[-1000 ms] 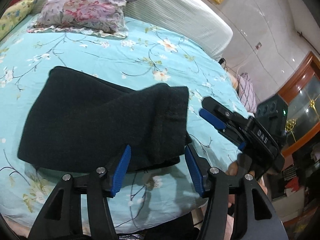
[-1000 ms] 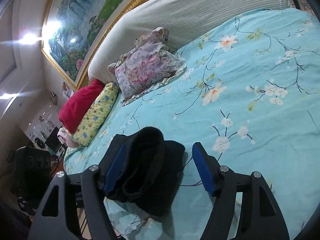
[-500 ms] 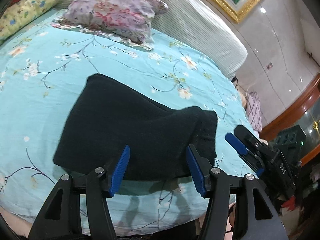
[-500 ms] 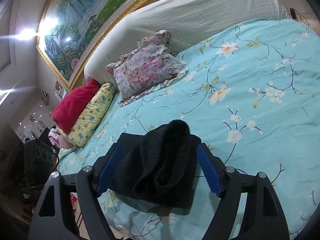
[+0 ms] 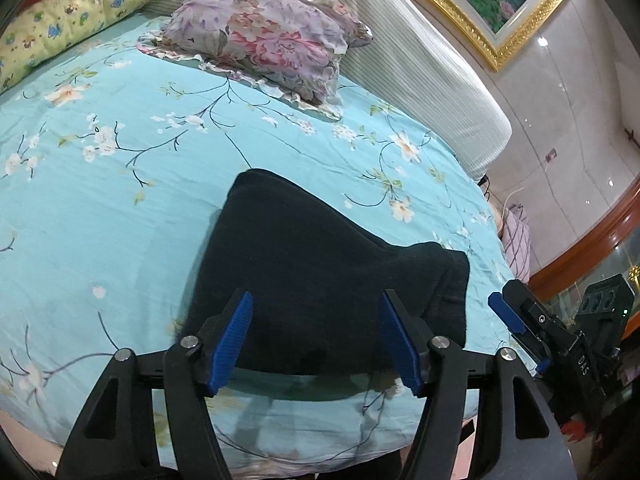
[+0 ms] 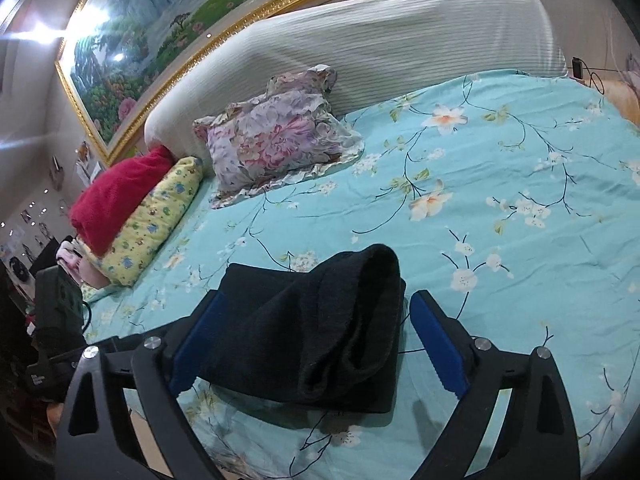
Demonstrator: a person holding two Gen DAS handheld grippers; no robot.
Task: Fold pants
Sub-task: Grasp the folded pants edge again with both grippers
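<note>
The black pants (image 5: pixel 316 276) lie folded into a thick bundle near the front edge of the bed, also seen in the right wrist view (image 6: pixel 320 328). One end bulges up in a rounded roll (image 6: pixel 376 272). My left gripper (image 5: pixel 316 340) is open and empty, hovering just in front of the bundle. My right gripper (image 6: pixel 316 340) is open and empty, its blue pads either side of the bundle without touching it. The right gripper also shows at the right of the left wrist view (image 5: pixel 520 320).
The bed has a turquoise floral sheet (image 5: pixel 120 160). A floral pillow (image 6: pixel 276 144), a yellow patterned bolster (image 6: pixel 156 216) and a red cushion (image 6: pixel 116 196) lie by the padded headboard (image 6: pixel 380 36). A dark speaker box (image 5: pixel 608 300) stands beside the bed.
Both grippers have drawn back and up from the pants, which now lie lower in both views. The pants have stayed put on the bed.
</note>
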